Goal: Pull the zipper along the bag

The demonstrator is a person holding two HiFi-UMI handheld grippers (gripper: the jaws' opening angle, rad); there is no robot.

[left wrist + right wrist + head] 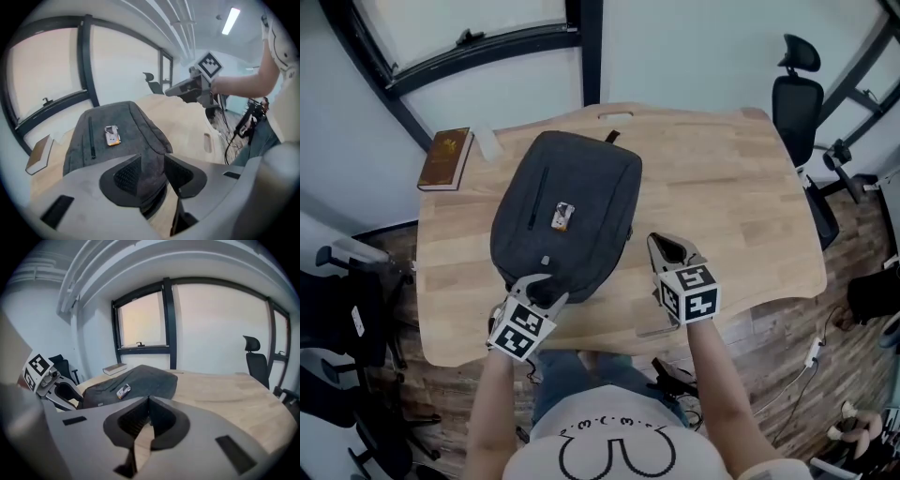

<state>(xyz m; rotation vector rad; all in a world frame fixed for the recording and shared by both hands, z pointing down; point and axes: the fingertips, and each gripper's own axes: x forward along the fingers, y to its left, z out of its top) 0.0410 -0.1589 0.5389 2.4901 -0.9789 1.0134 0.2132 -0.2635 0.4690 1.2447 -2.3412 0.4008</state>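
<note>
Dark grey bag (567, 211) is laid flat on the wooden table (722, 187), left of centre, with a small orange-and-white tag (562, 217) fixed on its front; left gripper (553, 287) is held at its near edge, jaws partly apart and nothing clamped, while right gripper (666, 246) is held closed and empty beside it.

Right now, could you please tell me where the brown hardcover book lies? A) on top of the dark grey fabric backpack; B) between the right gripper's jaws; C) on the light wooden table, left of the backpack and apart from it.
C: in the head view the brown hardcover book lies flat on the light wooden table, near its far left corner, clear of the dark grey fabric backpack.
</note>
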